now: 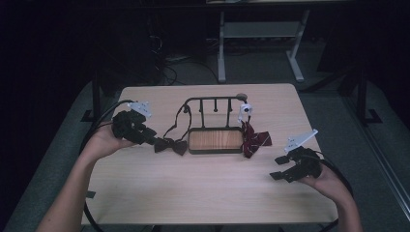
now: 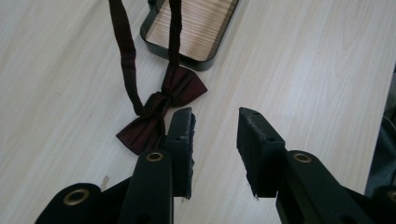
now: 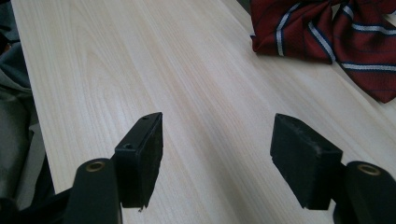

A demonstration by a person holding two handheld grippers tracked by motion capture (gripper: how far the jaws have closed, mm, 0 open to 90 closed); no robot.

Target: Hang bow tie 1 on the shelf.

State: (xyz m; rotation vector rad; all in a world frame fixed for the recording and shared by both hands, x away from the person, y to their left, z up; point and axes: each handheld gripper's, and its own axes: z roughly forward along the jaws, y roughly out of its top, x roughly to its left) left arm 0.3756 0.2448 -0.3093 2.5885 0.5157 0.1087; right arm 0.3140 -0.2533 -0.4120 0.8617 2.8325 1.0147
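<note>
The pale wooden worktop (image 1: pixel 203 193) is seen carrying a dark wire stand with a wood-lined tray (image 1: pixel 215 139) at its middle. A striped red bow tie (image 1: pixel 255 139) is laid against the tray's right end, and a dark maroon bow tie (image 1: pixel 170 145) is laid just left of the tray, its strap hung up on the stand. The left tongs (image 1: pixel 151 137) are held released just beside the maroon bow tie; the right tongs (image 1: pixel 278 166) are held released, apart from the striped one
</note>
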